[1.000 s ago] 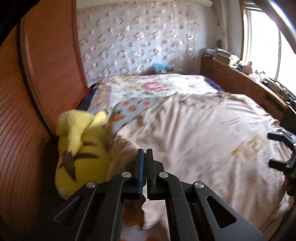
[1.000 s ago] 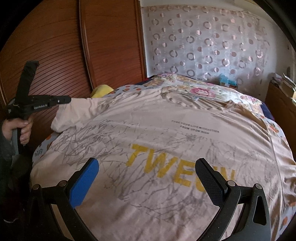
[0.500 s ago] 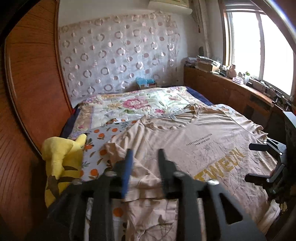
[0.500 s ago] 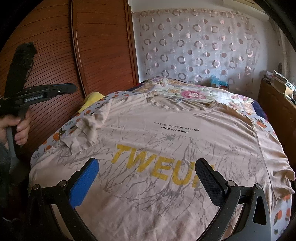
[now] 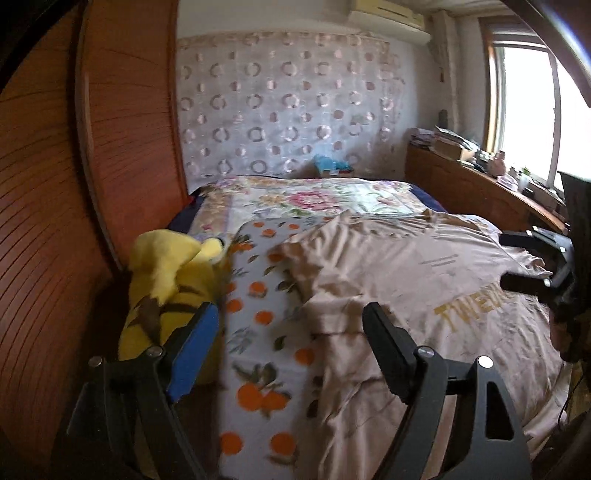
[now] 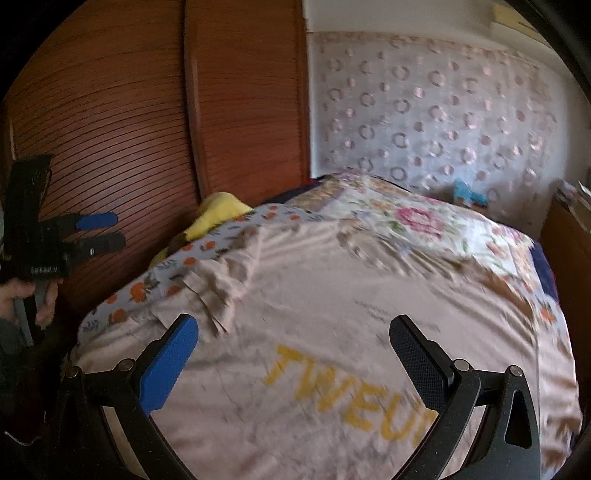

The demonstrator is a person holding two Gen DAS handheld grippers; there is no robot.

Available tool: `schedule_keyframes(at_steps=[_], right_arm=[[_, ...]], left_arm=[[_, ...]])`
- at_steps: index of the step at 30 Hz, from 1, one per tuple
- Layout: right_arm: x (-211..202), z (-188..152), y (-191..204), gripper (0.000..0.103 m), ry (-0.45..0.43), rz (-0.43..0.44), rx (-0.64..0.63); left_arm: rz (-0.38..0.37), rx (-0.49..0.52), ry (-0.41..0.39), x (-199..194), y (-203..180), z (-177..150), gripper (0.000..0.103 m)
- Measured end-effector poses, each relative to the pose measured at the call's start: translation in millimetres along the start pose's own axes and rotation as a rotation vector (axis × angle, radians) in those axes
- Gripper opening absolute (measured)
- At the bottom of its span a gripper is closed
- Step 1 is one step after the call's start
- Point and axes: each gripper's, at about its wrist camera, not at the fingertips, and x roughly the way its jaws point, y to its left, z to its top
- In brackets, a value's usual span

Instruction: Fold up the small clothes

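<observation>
left gripper [image 5: 288, 332] opening, right gripper [image 6: 295, 339] spread wide

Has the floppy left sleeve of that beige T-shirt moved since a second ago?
Yes. The beige T-shirt's left sleeve dropped from beside the brown wooden wardrobe onto the shirt, let go by the opening left gripper.

1. To my left runs a ribbed reddish wooden wardrobe [image 5: 48, 206].
2. Ahead, a sheer curtain with ring patterns [image 5: 288, 107] covers the far wall.
3. On my right, a bright window [image 5: 524, 107] lights a cluttered wooden ledge [image 5: 476, 184].
4. An air conditioner [image 5: 388, 16] sits high up.
</observation>
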Motion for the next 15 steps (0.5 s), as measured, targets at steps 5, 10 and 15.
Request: schedule_keyframes(at_steps=[5,10,15], right_arm=[[38,19,15,0.098,0.034,0.105,-0.054],[97,27,33,0.083,0.103,0.202,-0.089],[142,39,44,0.062,0.154,0.320,-0.099]], left_arm=[[0.012,-0.047,0.008,-7,15,-16,0.081],[0.029,-0.054,0.011,-11,20,-24,0.081],[0.035,-0.061,0.015,-12,24,-31,0.081]])
